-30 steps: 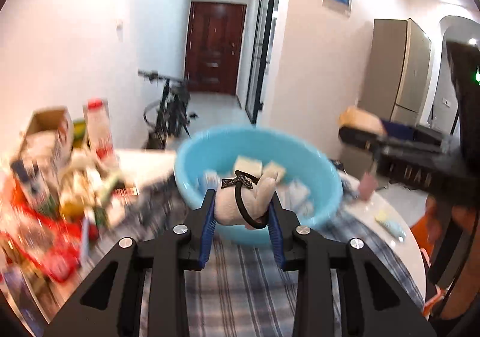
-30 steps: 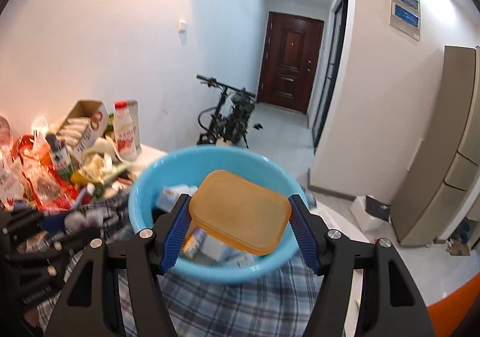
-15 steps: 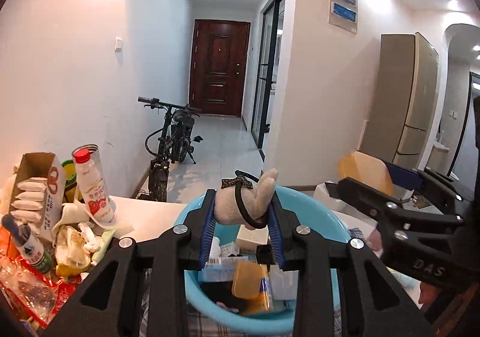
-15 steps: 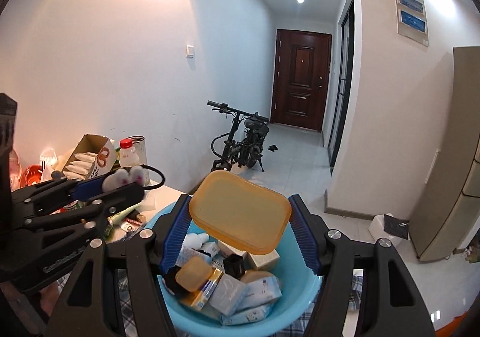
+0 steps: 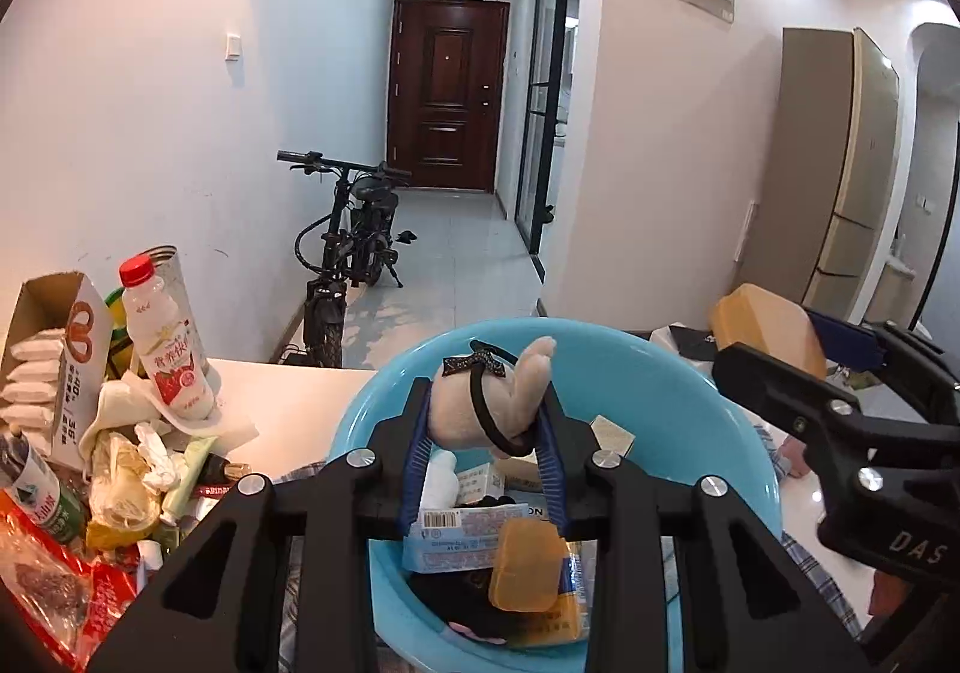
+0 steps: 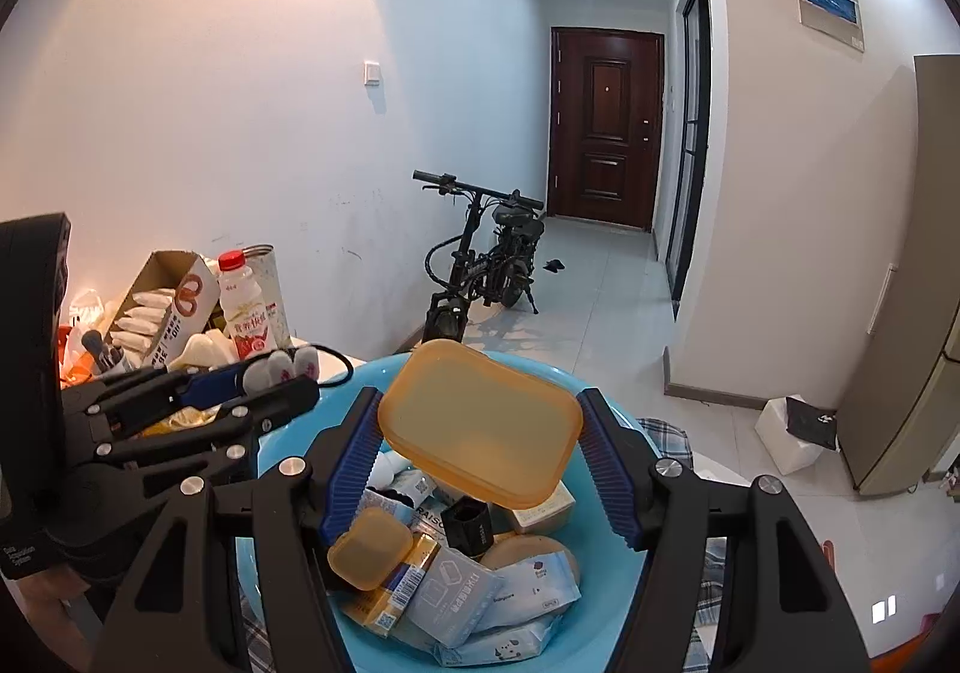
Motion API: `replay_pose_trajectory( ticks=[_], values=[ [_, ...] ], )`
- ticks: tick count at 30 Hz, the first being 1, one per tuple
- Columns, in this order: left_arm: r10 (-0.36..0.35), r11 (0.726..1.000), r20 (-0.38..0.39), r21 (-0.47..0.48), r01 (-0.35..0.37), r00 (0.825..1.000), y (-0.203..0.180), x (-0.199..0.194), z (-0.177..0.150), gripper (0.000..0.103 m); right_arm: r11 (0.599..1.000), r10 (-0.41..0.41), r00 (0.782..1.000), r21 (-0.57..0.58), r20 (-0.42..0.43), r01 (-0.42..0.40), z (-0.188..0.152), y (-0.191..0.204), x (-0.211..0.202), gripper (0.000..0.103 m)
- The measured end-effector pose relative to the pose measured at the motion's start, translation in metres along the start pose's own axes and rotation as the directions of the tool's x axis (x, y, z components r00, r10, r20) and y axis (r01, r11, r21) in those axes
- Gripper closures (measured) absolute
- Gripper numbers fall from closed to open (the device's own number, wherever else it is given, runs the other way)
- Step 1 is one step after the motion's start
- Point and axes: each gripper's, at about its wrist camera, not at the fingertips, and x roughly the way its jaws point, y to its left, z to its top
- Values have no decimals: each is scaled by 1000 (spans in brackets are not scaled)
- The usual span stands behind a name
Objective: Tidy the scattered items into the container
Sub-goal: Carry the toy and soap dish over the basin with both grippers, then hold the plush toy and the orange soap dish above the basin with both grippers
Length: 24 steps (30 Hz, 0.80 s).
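White capitals "DAS" stand on the black body of the right gripper (image 5: 840,367), seen at the right edge of the left wrist view. The cardboard box (image 5: 60,367) of white packets carries "35" printed sideways on its white side, beneath an orange pretzel-like mark. The bottle (image 5: 165,349) with the red cap wears a red-and-white label with Chinese characters, too small to read. In the blue basin (image 6: 606,571), a carton (image 6: 435,511) under the orange lid shows "RAISO", cut off by the things on it, and a pale wipes packet (image 6: 528,583) bears small purple print, unreadable. A barcode sits on another packet (image 5: 456,535).
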Motion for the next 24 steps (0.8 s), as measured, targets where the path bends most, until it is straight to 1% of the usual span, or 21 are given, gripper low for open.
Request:
replay_pose_trajectory(
  ticks=[3,6,8,11,15,24],
  values=[
    [1,1000,-1,8,-1,1000,-2,2,1,72,1000,4,1000,0,4,-4,0,-1,-1,36],
    [37,999,-4,27,-37,999,-3,6,-1,72,1000,7,1000,2,-3,-7,0,-1,-1,36],
    [34,999,-7,23,-34,999,-3,7,-1,72,1000,6,1000,2,-12,-6,0,-2,1,36],
    [8,1000,-19,13,-7,1000,-2,8,-1,72,1000,6,1000,3,-25,-6,-2,-5,4,36],
    [23,999,-18,26,-23,1000,-4,8,-1,72,1000,2,999,-2,-34,-2,-3,-7,6,36],
    [19,999,-9,31,-19,1000,-5,6,0,72,1000,-5,999,-4,-33,5,-8,-7,9,36]
  ],
)
